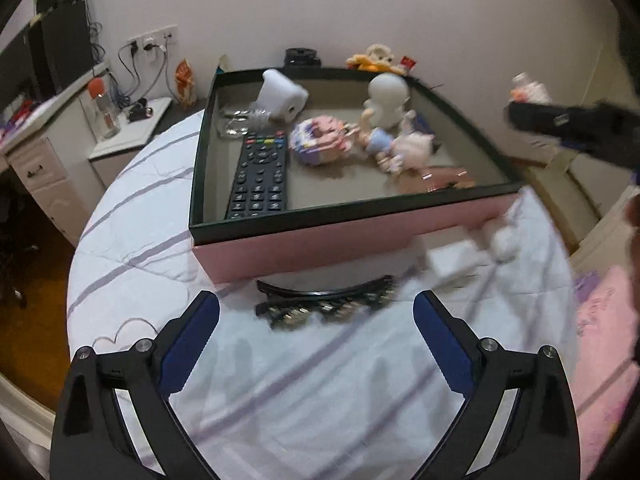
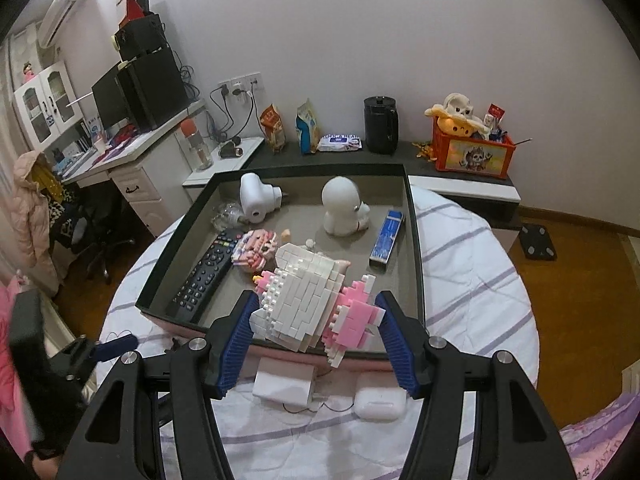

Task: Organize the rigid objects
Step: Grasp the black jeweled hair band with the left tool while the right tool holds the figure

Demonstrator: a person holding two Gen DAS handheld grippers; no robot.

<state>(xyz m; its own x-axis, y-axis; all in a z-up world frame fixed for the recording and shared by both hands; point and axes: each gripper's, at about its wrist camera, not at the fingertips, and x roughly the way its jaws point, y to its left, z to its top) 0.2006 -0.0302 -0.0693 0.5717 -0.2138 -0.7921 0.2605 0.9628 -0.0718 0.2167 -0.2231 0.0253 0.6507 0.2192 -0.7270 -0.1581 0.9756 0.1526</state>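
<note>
Right hand-held gripper (image 2: 316, 328) is clamped on the pink-and-white brick figure (image 2: 308, 304), held over the near edge of the box (image 2: 416, 248). Left hand-held gripper (image 1: 316, 332) has its jaws wide apart with nothing between them, above the striped bed (image 1: 280, 392). Just ahead of it a black hair clip (image 1: 324, 304) lies on the bed against the box's pink near wall. Inside the box: remote (image 1: 260, 176) at left, white figurine (image 2: 342, 208) at far centre.

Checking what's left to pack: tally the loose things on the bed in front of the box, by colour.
White: 2, a flat pack and an earbud case
Black: 1, a hair piece, blurred
Total: 3
</note>
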